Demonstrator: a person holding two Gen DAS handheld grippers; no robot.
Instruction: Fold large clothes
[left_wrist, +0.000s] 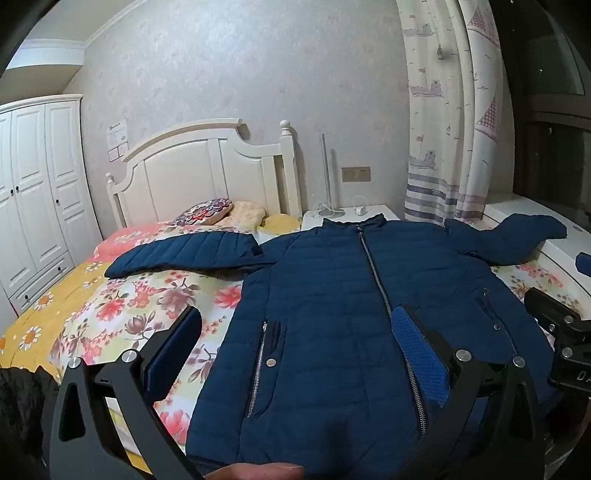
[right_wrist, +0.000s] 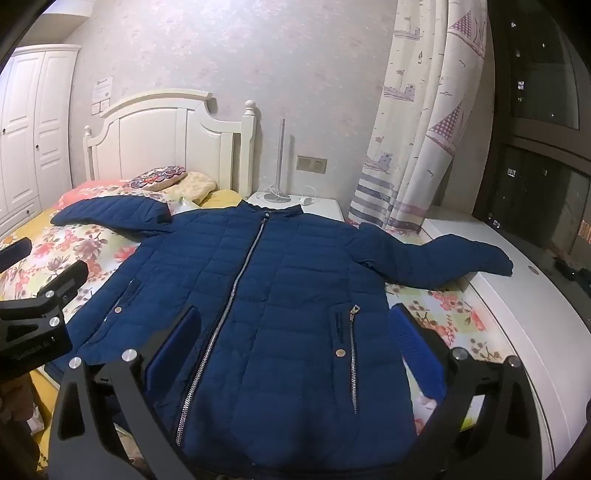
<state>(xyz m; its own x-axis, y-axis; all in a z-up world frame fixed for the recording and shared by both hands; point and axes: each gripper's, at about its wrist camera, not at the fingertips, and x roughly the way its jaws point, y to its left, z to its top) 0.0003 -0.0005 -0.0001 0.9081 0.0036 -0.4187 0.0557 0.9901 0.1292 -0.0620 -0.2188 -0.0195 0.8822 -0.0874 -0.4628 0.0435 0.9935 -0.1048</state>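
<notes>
A navy quilted jacket (left_wrist: 332, 314) lies flat, front up and zipped, on a floral bedspread (left_wrist: 147, 302), collar toward the headboard. Its left sleeve (left_wrist: 184, 254) stretches across the bed; its right sleeve (left_wrist: 517, 236) reaches onto a white ledge. My left gripper (left_wrist: 295, 325) is open, hovering above the hem's left half. My right gripper (right_wrist: 295, 325) is open above the hem's right half, over the jacket (right_wrist: 266, 295). Both are empty. The left gripper shows at the left edge of the right wrist view (right_wrist: 40, 295), and the right gripper shows at the right edge of the left wrist view (left_wrist: 557, 325).
A white headboard (left_wrist: 207, 173) and pillows (left_wrist: 221, 214) stand at the bed's far end. A white nightstand (left_wrist: 351, 214) with a lamp pole sits beyond the collar. A white ledge (right_wrist: 517, 314) runs along the right under curtains (right_wrist: 417, 129). A white wardrobe (left_wrist: 33, 192) stands at left.
</notes>
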